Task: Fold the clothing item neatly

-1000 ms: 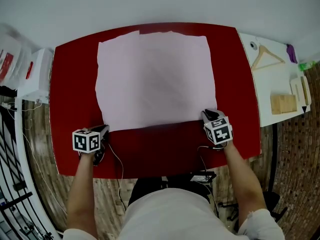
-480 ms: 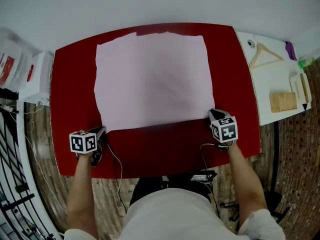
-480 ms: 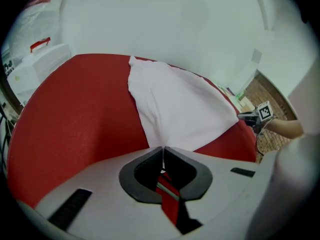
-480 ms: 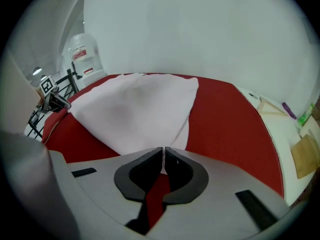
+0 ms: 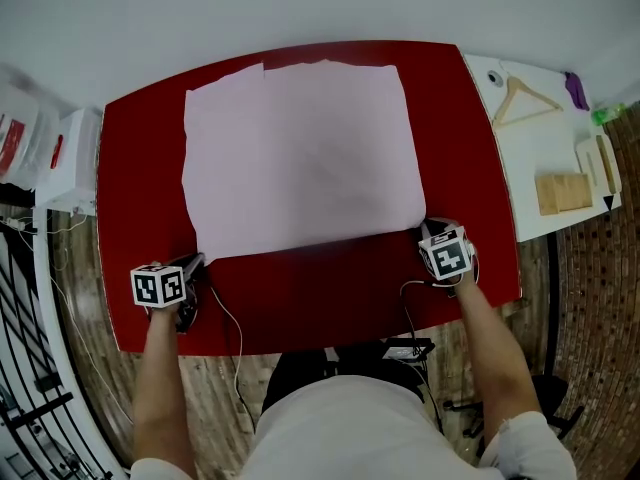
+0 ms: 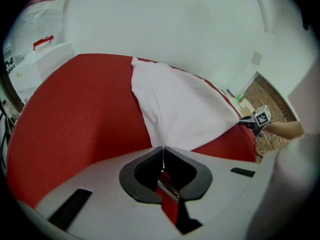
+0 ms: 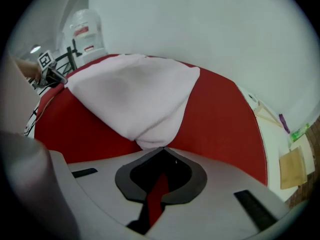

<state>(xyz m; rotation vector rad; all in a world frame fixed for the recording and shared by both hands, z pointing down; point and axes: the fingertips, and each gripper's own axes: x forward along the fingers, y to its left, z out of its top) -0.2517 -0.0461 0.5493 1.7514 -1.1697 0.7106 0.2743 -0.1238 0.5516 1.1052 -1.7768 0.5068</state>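
my left gripper (image 5: 194, 261) was closed tight on the near left corner of the garment (image 5: 300, 153). in the left gripper view the pale cloth ran down to a point and vanished into the seam between the jaws. my right gripper (image 5: 429, 231) had just been closing, and in the right gripper view its jaws met with the near right corner bunched up against their tips. i judged that corner pinched, though only a little cloth seemed to be caught.

the garment lay flat on the red table (image 5: 300, 303), spread away from me. all of it was beyond my fingertips and none behind them. its near edge ran crosswise from one gripper to the other, sagging slightly toward the right, and its far edge sat close to the table's far rim. it looked about as deep as it was wide, so i could not name a long axis with confidence. each hand was at its own corner, neither nearer than the other. i judged the fold would carry that near edge straight forward over the cloth to the far edge, both hands level to keep it square.
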